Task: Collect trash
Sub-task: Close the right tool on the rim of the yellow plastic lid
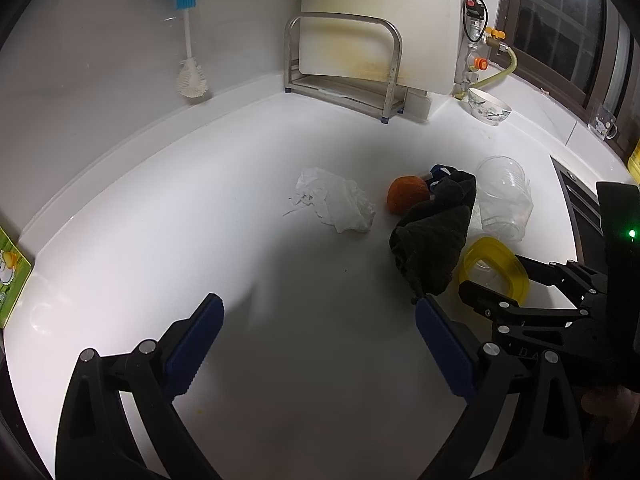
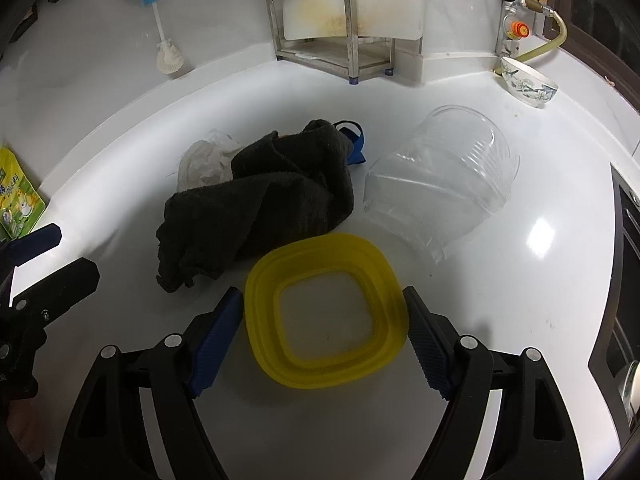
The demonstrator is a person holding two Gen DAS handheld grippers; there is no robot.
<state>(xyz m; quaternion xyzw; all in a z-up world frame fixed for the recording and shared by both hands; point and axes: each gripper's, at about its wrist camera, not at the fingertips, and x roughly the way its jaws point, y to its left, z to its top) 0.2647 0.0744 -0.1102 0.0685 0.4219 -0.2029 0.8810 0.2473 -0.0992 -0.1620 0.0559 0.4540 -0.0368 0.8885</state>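
My left gripper point(image 1: 320, 308) is open over bare white counter point(image 1: 240, 264), nothing between its blue pads. Ahead of it lie a crumpled white tissue point(image 1: 336, 200), an orange piece of fruit or peel point(image 1: 406, 194) and a dark cloth point(image 1: 436, 232). In the right wrist view the cloth point(image 2: 260, 200) partly hides the tissue point(image 2: 204, 160) and a blue item point(image 2: 354, 140). My right gripper point(image 2: 322, 296) has its pads against both sides of a yellow ring-shaped lid point(image 2: 340, 248). A clear plastic jar point(image 2: 440, 176) lies on its side behind it.
At the back wall stand a metal rack point(image 1: 344, 80) with a white cutting board, a hanging brush point(image 1: 188, 40) and a patterned bowl point(image 1: 490, 108). A green packet point(image 2: 20, 196) lies at the left edge. A dark appliance edge point(image 2: 624, 240) borders the counter on the right.
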